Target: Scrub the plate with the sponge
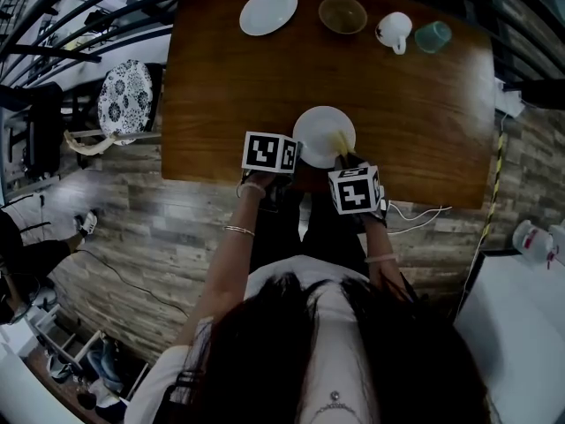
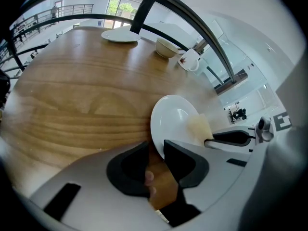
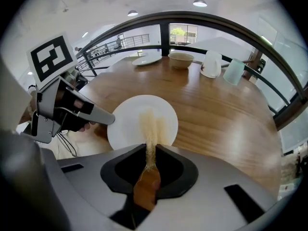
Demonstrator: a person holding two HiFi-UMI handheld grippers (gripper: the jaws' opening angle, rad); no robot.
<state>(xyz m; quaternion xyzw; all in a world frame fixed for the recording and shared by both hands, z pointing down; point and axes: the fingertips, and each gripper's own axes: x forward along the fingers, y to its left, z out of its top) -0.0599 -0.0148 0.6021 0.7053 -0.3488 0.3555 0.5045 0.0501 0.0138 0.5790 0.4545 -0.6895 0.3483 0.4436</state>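
The left gripper view gives me what the head view can't: the left gripper point(image 2: 156, 150) is clamped on the rim of the plate point(image 2: 175, 117), at roughly its 8 o'clock as seen from overhead. In the right gripper view, the right gripper point(image 3: 150, 150) is closed on the thin yellow sponge point(image 3: 150, 126), which lies on the plate's face toward 4 o'clock. From overhead the marker cubes point(image 1: 270, 152) hide both sets of jaws.

The plate sits at the 6 o'clock edge of the table point(image 1: 221, 104). Along the 12 o'clock edge stand a second plate point(image 1: 268, 11), a bowl point(image 1: 342, 14), a white mug point(image 1: 395, 32) and a teal cup point(image 1: 433, 36), well apart from the plate.
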